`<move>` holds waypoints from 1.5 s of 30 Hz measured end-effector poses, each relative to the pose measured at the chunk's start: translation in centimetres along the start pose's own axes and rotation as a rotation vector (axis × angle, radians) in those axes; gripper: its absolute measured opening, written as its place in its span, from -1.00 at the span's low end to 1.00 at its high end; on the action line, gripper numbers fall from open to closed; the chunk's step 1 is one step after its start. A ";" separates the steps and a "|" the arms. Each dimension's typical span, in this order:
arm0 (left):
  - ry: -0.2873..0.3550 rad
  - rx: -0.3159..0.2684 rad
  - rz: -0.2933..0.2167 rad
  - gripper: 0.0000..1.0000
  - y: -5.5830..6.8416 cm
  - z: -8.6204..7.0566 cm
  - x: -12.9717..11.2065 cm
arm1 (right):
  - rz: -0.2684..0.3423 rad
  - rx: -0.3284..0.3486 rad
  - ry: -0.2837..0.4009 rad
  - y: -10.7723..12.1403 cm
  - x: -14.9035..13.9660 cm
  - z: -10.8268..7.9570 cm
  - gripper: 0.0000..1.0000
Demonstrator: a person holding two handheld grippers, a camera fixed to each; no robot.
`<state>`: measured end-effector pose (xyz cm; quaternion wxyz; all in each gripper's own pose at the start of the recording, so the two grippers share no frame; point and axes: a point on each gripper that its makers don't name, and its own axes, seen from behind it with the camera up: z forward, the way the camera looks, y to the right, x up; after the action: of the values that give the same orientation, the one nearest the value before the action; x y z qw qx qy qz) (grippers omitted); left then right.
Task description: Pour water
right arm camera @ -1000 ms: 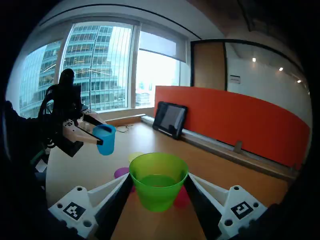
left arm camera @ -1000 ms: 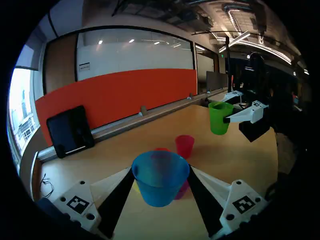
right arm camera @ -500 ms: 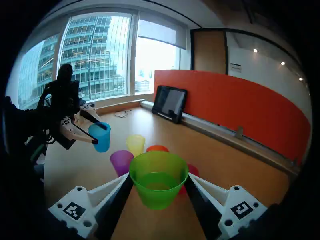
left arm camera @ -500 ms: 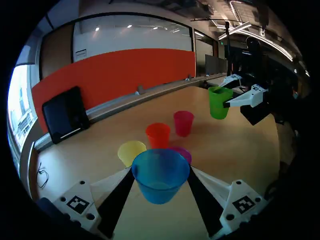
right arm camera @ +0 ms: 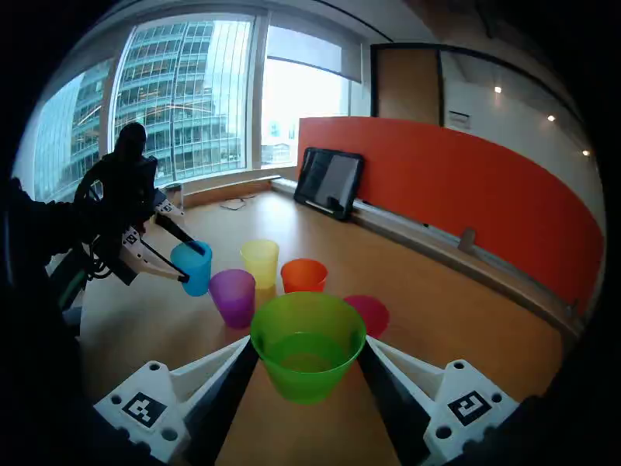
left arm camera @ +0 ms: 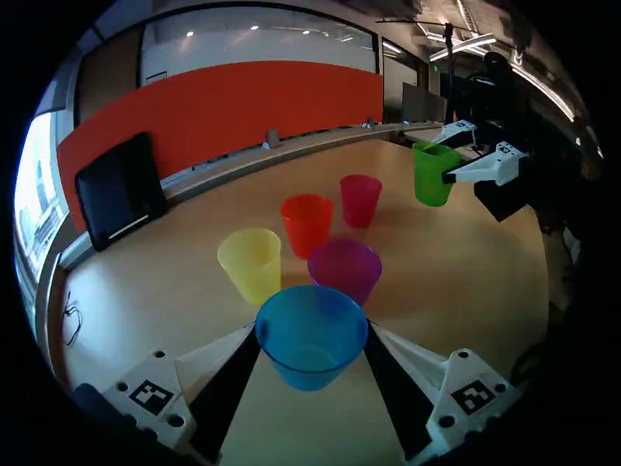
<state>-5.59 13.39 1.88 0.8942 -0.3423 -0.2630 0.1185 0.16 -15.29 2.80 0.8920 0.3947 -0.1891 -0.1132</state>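
Left claw point(left arm camera: 310, 334) is clamped on the blue cup point(left arm camera: 311, 357), held up just in front of the purple cup point(left arm camera: 345, 268). Right claw point(right arm camera: 307, 342) grips the green cup point(right arm camera: 307, 369), some water in it, well beyond the purple cup. The yellow point(left arm camera: 250, 264), orange point(left arm camera: 307, 224) and pink point(left arm camera: 361, 199) cups sit on the table point(left arm camera: 466, 256), bunched right by the purple one.

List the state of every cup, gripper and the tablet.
Blue plastic cup: upright, gripped by left gripper.
Green plastic cup: upright, partly filled, gripped by right gripper.
Yellow plastic cup: upright on table.
Orange plastic cup: upright on table.
Pink plastic cup: upright on table.
Purple plastic cup: upright on table.
Black tablet: leaning, screen dark.
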 end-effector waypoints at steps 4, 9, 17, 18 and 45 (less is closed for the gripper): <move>-0.007 -0.004 -0.015 0.78 0.0 0.5 -0.6 | 0.004 0.000 -0.005 0.1 -0.2 0.2 0.80; -0.017 -0.008 -0.029 0.78 0.1 0.9 -1.5 | 0.005 0.000 -0.010 0.1 -0.4 0.2 0.80; -0.021 -0.016 -0.046 0.78 0.0 1.1 -2.1 | -0.001 0.000 -0.022 0.0 -0.9 0.6 0.79; -0.022 -0.016 -0.047 0.78 0.0 1.1 -2.2 | -0.002 0.000 -0.024 0.0 -1.0 0.6 0.79; -0.060 0.008 -0.064 0.92 -0.2 -0.6 -4.7 | 0.003 -0.005 -0.104 -0.7 -5.1 3.0 0.80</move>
<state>-9.18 11.03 -0.18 0.8906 -0.3266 -0.2998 0.1012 -5.80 -15.94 2.83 0.8820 0.3859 -0.2358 -0.1326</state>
